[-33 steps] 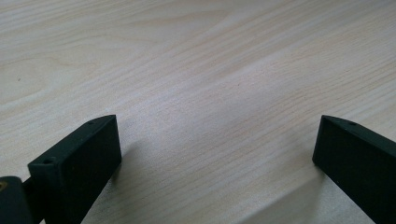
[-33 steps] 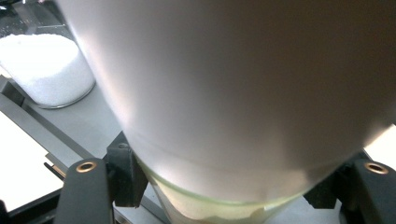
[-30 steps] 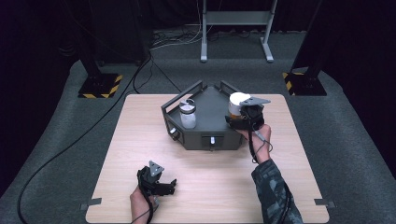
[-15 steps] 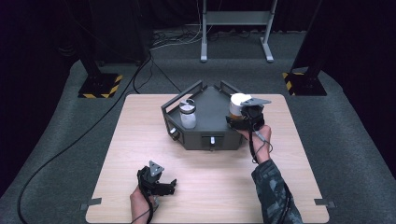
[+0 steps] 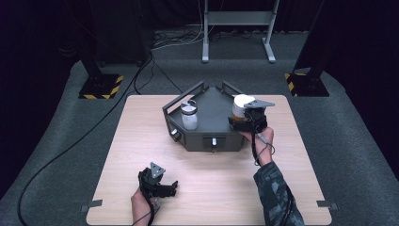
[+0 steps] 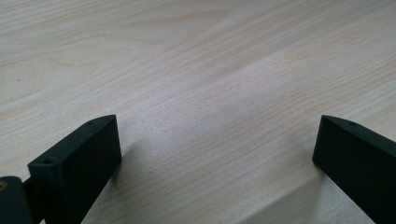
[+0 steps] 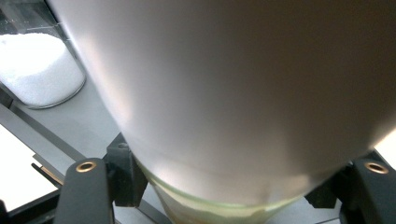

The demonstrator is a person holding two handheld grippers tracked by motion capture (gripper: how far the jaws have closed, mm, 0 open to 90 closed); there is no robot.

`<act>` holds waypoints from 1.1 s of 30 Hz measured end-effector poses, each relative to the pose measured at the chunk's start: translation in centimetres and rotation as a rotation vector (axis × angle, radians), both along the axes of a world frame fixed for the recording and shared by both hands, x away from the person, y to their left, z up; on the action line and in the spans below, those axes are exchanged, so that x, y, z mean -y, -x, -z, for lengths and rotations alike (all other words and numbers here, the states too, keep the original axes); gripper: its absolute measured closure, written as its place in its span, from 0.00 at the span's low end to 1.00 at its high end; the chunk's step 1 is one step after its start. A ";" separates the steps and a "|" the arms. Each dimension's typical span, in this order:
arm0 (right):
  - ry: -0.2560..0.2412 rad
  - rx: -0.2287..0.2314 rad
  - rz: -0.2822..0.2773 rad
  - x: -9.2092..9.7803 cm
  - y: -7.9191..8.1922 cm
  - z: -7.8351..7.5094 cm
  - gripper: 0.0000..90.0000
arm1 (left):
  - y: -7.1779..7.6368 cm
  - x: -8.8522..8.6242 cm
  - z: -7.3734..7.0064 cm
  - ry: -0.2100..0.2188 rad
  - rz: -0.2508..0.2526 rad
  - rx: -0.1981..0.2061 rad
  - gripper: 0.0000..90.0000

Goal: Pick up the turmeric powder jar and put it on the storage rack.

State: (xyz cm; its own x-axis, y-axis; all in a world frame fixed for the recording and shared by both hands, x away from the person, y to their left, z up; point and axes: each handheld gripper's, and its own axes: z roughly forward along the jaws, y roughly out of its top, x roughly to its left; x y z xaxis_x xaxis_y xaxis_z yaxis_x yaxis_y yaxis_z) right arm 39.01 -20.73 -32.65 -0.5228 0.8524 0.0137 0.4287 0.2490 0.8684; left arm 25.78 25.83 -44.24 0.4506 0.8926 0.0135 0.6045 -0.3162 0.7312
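Count: 2 jars, 1 dark grey tray [image 5: 211, 101] w/ low walls and angled corners, 2 claws, all on pale wood-grain desk [image 5: 141, 127]. My right claw [image 5: 244, 118] is clenched on the white-lidded jar [image 5: 242, 107] at tray's right side, jaws pressed to either side below the lid; jar is round, smooth white cap over clear glass w/ yellowish content at the base, upright; 2nd jar [image 5: 189, 114], clear w/ white granules, stands at tray's left, well apart. My left claw [image 5: 162, 184] sits near desk's front edge, jaws spread wide, nothing between but bare wood.
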 end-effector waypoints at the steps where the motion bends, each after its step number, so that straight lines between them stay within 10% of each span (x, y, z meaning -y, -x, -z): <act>1: -0.002 0.001 0.001 0.0 0.0 0.0 0.34 | 0.0 0.0 0.0 0.000 0.000 0.001 0.01; 33: 0.024 0.032 0.015 -0.7 0.8 0.4 0.34 | 0.1 0.1 0.0 -0.003 -0.001 0.005 0.01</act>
